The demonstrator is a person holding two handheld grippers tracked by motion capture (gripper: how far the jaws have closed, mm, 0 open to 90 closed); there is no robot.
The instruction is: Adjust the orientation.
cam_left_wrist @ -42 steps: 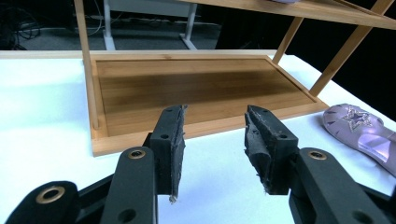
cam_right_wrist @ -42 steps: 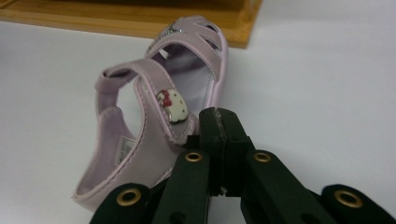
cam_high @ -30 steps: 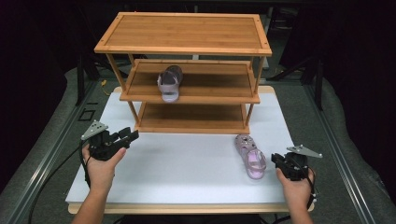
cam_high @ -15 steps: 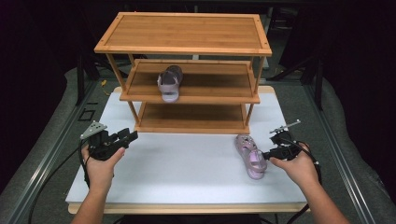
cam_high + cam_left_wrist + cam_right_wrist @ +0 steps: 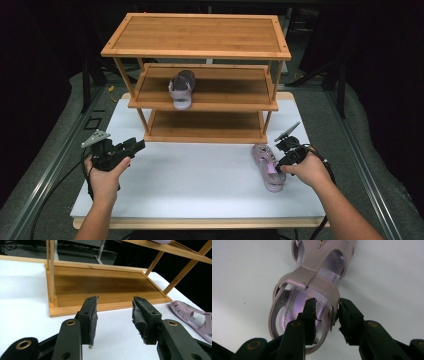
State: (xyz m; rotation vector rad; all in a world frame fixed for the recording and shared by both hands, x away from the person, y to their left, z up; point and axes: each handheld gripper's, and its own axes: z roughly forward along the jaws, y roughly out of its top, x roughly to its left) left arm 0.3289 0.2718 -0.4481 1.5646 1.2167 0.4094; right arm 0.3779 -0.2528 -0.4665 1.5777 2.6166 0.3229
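Your right gripper [image 5: 325,315], jaws just closing astride the heel-side wall of the lilac sandal [image 5: 267,166] at lower right on the white tabletop [image 5: 200,175], meets its long axis from the right; your left gripper [image 5: 131,146] idles spread, far left.

Light falls from overhead onto the white tabletop [image 5: 200,180], which reads bright while the surroundings sink into near black. The wooden shelf rack [image 5: 200,35] casts soft shadows on its lower tiers. The high view is slightly soft. In the right gripper view the sandal [image 5: 312,290] looks hazy, its nearest part blurred; faint sheen lies on its straps.
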